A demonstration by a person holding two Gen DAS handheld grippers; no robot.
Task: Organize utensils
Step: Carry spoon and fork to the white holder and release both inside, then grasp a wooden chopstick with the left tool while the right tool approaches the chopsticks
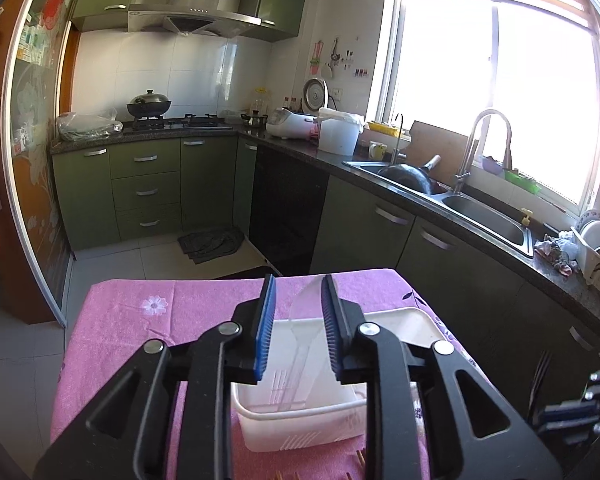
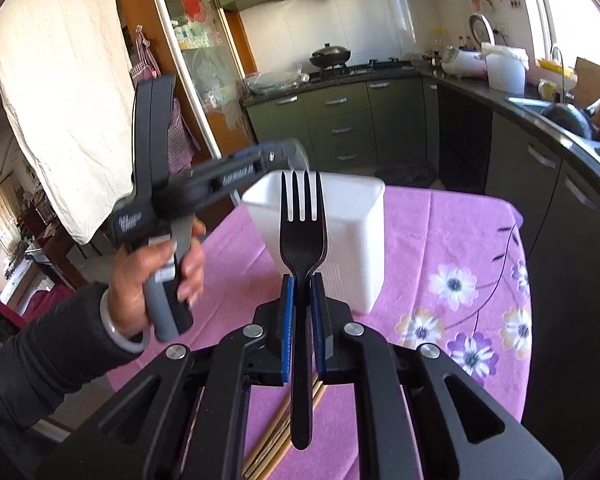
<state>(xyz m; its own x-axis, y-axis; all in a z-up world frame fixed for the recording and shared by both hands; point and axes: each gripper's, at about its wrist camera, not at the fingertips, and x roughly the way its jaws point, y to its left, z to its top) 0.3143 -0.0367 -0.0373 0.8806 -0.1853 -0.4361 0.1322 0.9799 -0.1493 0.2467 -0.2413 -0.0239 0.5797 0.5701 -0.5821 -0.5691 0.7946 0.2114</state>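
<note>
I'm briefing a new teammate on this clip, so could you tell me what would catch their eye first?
First, the black plastic fork, upright and clamped by its handle in the right tongs, tines up. Behind it stands a white plastic utensil caddy on the pink floral tablecloth. The left tongs hover open above that caddy, and wooden chopsticks lie below the fork.

— Where is the basket (image 2: pixel 340 216)?
— On the counter (image 2: pixel 440 240), ahead of the right tool (image 2: pixel 302 280), which clamps the fork (image 2: pixel 302 232) upright.
— The chopsticks (image 2: pixel 278 436)?
— On the counter under that tool. The left tool (image 1: pixel 298 312) hangs over the basket.
</note>
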